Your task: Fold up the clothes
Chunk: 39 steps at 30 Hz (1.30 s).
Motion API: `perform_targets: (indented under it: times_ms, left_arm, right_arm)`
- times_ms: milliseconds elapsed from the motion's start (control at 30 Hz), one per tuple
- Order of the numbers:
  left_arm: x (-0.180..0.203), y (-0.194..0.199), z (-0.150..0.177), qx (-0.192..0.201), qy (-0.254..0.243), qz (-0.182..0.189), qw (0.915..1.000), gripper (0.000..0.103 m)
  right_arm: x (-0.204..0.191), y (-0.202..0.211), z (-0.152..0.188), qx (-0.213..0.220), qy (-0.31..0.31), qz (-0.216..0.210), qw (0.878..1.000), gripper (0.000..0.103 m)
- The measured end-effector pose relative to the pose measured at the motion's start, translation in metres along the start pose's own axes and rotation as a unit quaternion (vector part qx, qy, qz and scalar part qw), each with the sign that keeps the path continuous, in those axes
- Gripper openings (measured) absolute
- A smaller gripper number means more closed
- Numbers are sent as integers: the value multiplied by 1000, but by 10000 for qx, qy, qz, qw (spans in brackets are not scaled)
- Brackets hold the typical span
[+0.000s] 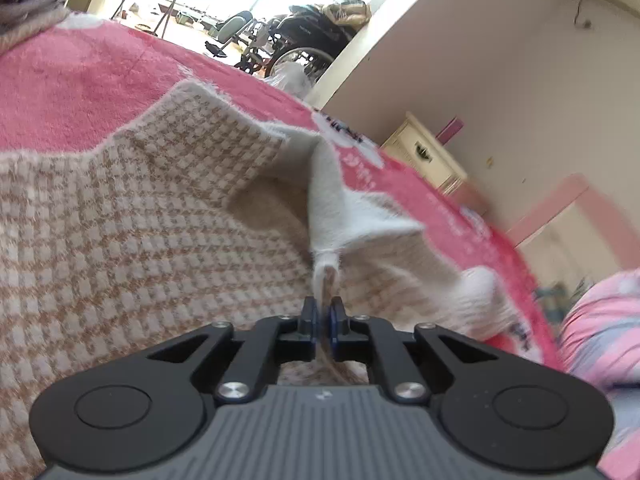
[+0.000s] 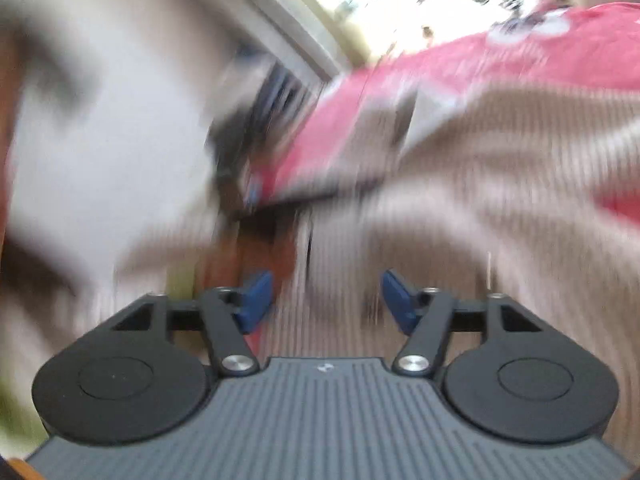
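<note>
A beige and white houndstooth sweater [image 1: 140, 216] lies spread on a pink blanket [image 1: 80, 80]. My left gripper [image 1: 325, 312] is shut on a fold of the sweater's edge, and the white inner side of the fabric [image 1: 332, 200] rises in a peak from the pinched point. The right wrist view is heavily blurred. My right gripper [image 2: 326, 300] stands open there, its blue pads [image 2: 256, 300] apart with nothing pinched between them. Beige fabric of the sweater [image 2: 500, 168] fills the right of that view over the pink blanket [image 2: 560, 48].
A wheelchair [image 1: 296, 44] and an office chair [image 1: 230, 32] stand beyond the bed. A cream cabinet [image 1: 428, 152] sits by the wall at right. Striped pink bedding [image 1: 600, 340] lies at the lower right. A white blurred shape [image 2: 112, 128] fills the left of the right wrist view.
</note>
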<state>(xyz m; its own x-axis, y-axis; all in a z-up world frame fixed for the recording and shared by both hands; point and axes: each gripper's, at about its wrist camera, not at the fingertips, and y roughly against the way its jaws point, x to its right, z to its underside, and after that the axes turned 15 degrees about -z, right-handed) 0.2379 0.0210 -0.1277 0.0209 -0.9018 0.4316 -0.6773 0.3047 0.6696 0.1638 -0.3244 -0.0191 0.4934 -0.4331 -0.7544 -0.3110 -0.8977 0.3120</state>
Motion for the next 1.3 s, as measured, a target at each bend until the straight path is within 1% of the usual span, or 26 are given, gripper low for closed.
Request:
perform_targets:
  times_ms: [67, 100, 133, 200, 233, 267, 333, 367, 433, 467, 500, 533, 567, 600, 667, 733, 767, 800, 900, 933, 1000, 1067, 1100, 1167, 1200, 1300]
  left_arm:
    - [1, 0, -2, -13, 56, 45, 10000, 6]
    - [1, -1, -3, -32, 40, 41, 10000, 6]
    - [1, -2, -3, -51, 22, 33, 10000, 6]
    - [2, -6, -3, -95, -14, 0, 10000, 6]
    - [2, -6, -2, -115, -17, -17, 9999, 6]
    - [2, -8, -1, -126, -17, -30, 9999, 6]
    - [3, -11, 1, -143, -42, -48, 9999, 6]
    - [4, -12, 1, -148, -65, -66, 9998, 6]
    - [7, -14, 2, -164, -197, -106, 9996, 6]
    - [9, -14, 3, -173, -263, -125, 9994, 6]
    - [10, -13, 2, -189, -321, -127, 9992, 6]
    - [9, -9, -2, -202, -313, -70, 9993, 6]
    - [8, -5, -5, -205, -291, -3, 9994, 7]
    - [4, 1, -11, -145, -197, 116, 9996, 9]
    - [0, 15, -27, 139, -51, 283, 9995, 13]
    - [1, 16, -49, 405, -10, 148, 9991, 13]
    - [2, 8, -62, 429, 38, 34, 9991, 13]
    - [4, 0, -75, 438, 83, -75, 9990, 13]
    - [5, -40, -109, 232, 140, -290, 9992, 13]
    - [5, -54, -117, 105, 82, -221, 9997, 13]
    - [9, -80, -124, -126, -52, -301, 9995, 13]
    - [10, -105, -123, -426, -192, -245, 9986, 15]
    - [8, -116, -122, -494, -140, -427, 9978, 10]
    - [-1, -133, -116, -519, 93, -643, 9965, 10]
    - [-6, -138, -112, -544, 224, -724, 9956, 8]
    - [-17, -143, -102, -502, 601, -675, 9946, 6]
  right_arm:
    - [24, -26, -41, 571, -324, -40, 9978, 67]
    - [41, -41, -59, 743, -522, 44, 9959, 68]
    - [58, -57, -75, 892, -739, 117, 9932, 68]
    - [98, -88, -97, 976, -1357, 172, 9858, 69]
    - [116, -102, -103, 967, -1693, 296, 9804, 69]
    - [131, -111, -103, 1071, -2019, 564, 9719, 71]
    - [154, -126, -100, 1162, -2429, 538, 9615, 70]
    - [162, -131, -96, 1259, -2701, 461, 9535, 70]
    - [167, -140, -90, 1433, -2864, 155, 9472, 63]
    - [169, -144, -89, 1510, -2906, 19, 9448, 53]
    - [167, -147, -93, 1548, -2774, -35, 9482, 40]
    - [164, -151, -96, 1582, -2638, -65, 9515, 32]
    - [162, -154, -102, 1596, -2483, 18, 9554, 14]
    - [160, -156, -107, 1619, -2300, 118, 9596, 8]
    - [148, -154, -120, 1721, -1655, 474, 9699, 7]
    - [132, -151, -138, 1605, -806, 858, 9800, 7]
    - [120, -150, -147, 1515, -287, 1106, 9818, 7]
    - [110, -149, -154, 1422, 185, 1281, 9813, 6]
    - [85, -149, -168, 1129, 1129, 1519, 9754, 6]
    - [78, -149, -173, 1044, 1398, 1567, 9721, 6]
    - [70, -147, -184, 981, 1591, 1484, 9711, 6]
    - [64, -145, -191, 924, 1767, 1368, 9703, 6]
    - [63, -145, -192, 937, 1806, 1195, 9718, 6]
    - [61, -142, -191, 963, 1867, 723, 9750, 6]
    - [59, -141, -188, 976, 1889, 443, 9761, 6]
    - [51, -136, -173, 769, 2000, -191, 9766, 6]
